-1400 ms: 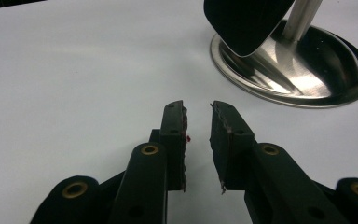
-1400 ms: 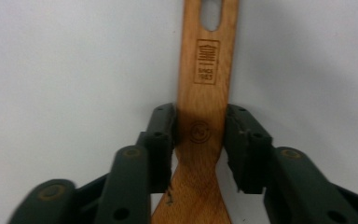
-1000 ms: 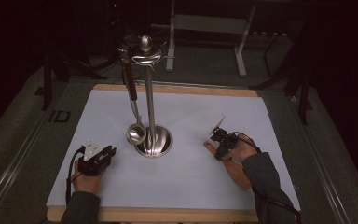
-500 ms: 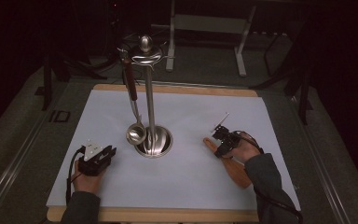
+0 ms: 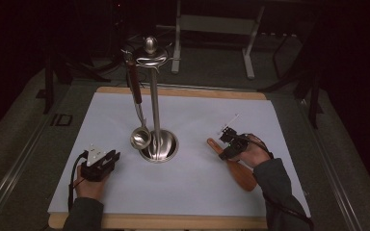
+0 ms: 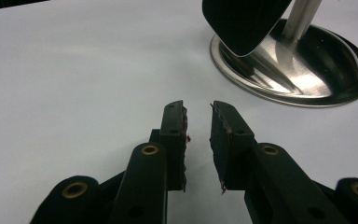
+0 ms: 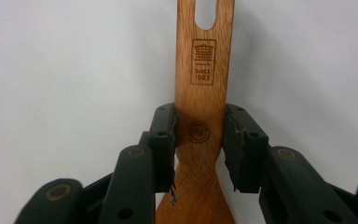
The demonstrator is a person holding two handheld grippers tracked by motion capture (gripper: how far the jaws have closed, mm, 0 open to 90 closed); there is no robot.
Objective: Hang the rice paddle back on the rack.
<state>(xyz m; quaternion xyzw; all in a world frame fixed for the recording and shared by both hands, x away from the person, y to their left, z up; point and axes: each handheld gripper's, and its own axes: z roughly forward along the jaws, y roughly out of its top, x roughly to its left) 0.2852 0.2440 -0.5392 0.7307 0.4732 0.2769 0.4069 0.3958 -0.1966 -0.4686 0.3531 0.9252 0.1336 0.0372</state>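
A wooden spatula lies flat on the white mat, right of centre, with its slotted handle end pointing toward the stand. My right gripper is shut on the handle; in the right gripper view both jaws press the sides of the spatula just below its stamped logo, at my right gripper. My left gripper rests at the near left, aimed at the stand. Its jaws stand a little apart with nothing between them, as my left gripper shows.
A steel utensil stand rises mid-table on a round base. A ladle hangs from its top ring, its bowl just above the base. The mat lies on a wooden board. Dark floor and metal frames surround the table.
The right hand has drawn slightly toward the near right, and the spatula's handle and blade now show beside it. The left gripper has not moved.
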